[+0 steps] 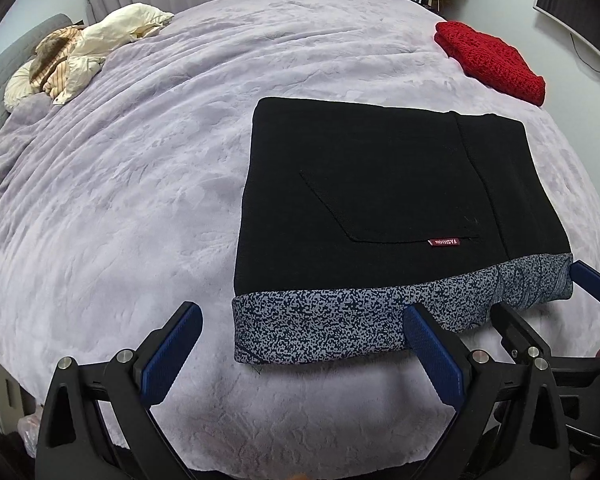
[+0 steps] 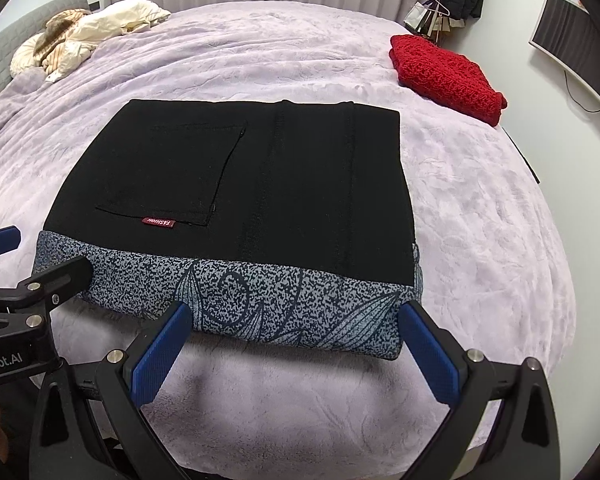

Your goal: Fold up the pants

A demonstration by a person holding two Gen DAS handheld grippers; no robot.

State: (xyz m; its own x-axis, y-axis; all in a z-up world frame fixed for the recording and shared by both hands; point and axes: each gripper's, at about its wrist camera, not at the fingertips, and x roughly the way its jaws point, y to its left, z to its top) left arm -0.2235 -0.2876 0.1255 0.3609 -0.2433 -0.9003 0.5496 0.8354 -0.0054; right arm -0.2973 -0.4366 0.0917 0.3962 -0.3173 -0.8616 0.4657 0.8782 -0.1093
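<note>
The black pants (image 1: 372,184) lie folded into a flat rectangle on the lilac bed cover, with a back pocket, a red label and a speckled grey-blue waistband (image 1: 340,320) at the near edge. They also show in the right wrist view (image 2: 260,176). My left gripper (image 1: 300,340) is open and empty, just short of the waistband's left end. My right gripper (image 2: 294,332) is open and empty at the waistband (image 2: 280,304), near its right end. Neither holds any cloth. Each gripper shows at the edge of the other's view.
The lilac bed cover (image 1: 120,200) spreads all around the pants. A folded red knit (image 1: 492,60) lies at the far right, also in the right wrist view (image 2: 444,72). Cream bedding (image 1: 80,52) is bunched at the far left by a grey headboard.
</note>
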